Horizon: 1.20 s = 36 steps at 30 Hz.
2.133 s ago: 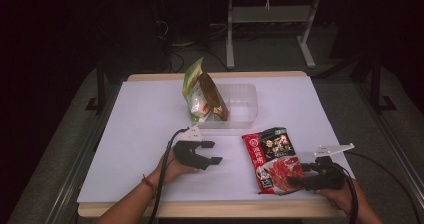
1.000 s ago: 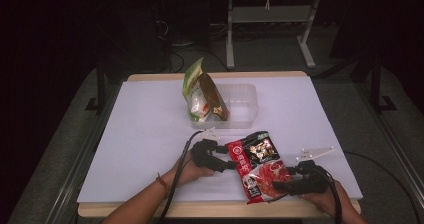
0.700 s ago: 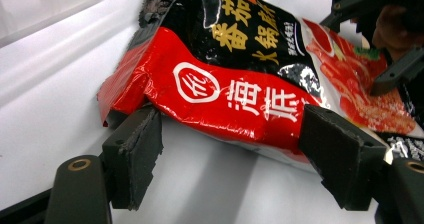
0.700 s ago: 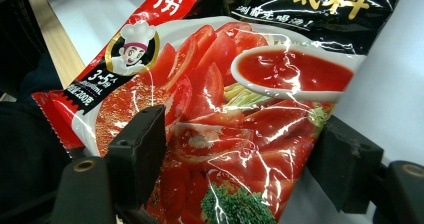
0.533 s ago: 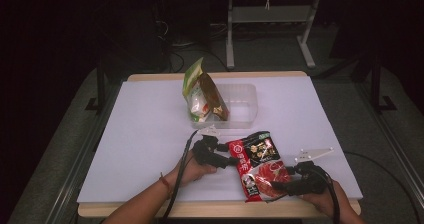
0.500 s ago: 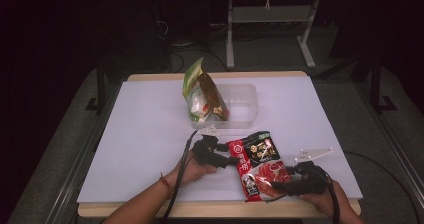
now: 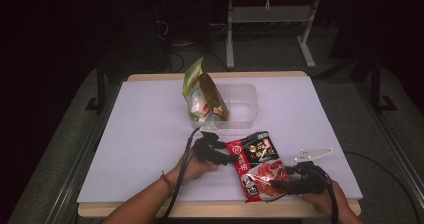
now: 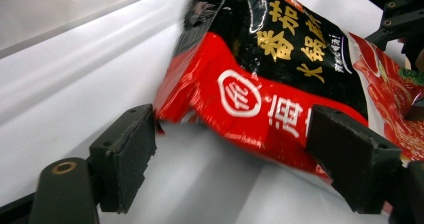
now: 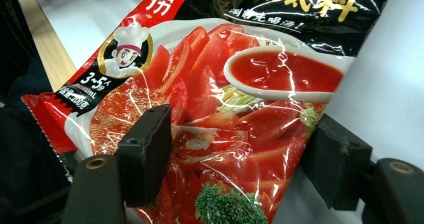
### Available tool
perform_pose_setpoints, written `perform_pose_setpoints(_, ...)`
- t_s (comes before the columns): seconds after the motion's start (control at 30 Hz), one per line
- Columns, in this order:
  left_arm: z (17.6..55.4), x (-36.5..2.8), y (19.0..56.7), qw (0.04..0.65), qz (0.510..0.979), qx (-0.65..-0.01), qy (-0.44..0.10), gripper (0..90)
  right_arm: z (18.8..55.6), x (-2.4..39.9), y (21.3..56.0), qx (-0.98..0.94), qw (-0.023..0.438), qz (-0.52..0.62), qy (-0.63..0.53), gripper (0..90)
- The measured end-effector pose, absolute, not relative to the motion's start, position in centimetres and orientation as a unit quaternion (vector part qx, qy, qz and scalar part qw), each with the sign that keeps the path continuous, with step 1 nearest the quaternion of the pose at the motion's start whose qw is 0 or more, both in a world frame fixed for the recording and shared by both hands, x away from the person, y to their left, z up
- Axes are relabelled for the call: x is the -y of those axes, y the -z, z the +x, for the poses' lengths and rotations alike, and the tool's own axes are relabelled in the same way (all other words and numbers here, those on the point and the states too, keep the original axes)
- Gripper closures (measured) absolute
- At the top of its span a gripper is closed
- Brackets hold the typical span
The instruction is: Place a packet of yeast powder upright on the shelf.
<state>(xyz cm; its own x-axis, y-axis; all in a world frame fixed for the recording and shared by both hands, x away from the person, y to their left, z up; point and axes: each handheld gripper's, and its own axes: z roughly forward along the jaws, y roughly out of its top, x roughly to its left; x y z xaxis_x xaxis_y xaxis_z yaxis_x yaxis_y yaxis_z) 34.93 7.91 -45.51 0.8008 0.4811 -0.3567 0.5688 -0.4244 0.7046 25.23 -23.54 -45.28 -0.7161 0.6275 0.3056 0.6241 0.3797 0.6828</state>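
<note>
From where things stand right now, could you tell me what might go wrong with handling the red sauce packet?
The left gripper has just been opening; its jaws stand apart around the red packet's corner without pressing, so a lift may leave that end sagging. The right gripper has been closing astride the packet's lower end; the glossy film could slip or crumple. The packet lies near the table's front edge and might slide off.

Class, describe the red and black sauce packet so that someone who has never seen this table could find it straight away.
Start at the white table and look to its near edge, between the two hand-held grippers. There the red and black sauce packet lies flat, printed with tomatoes. The other bag, green and brown, stands upright farther back against a clear plastic tub.
</note>
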Motion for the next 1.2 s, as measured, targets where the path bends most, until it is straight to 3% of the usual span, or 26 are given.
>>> perform_pose_setpoints(0.43,35.4,-5.4,45.5,0.430,0.860,-0.263,0.075,22.0,25.2,23.4,45.4,-0.829,0.013,0.374,-0.417,35.9)
perform_pose_setpoints(0.7,35.5,-4.6,45.4,0.432,0.864,-0.250,0.066,21.2,25.4,23.3,45.4,-0.818,0.038,0.386,-0.425,50.3)
perform_pose_setpoints(1.07,35.7,-5.4,44.9,0.493,0.827,-0.266,0.044,49.7,25.3,23.9,45.2,-0.808,0.055,0.387,-0.441,67.9)
perform_pose_setpoints(1.2,35.6,-5.3,44.8,0.496,0.828,-0.259,0.037,50.4,25.2,24.2,45.2,-0.800,0.058,0.390,-0.452,75.1)
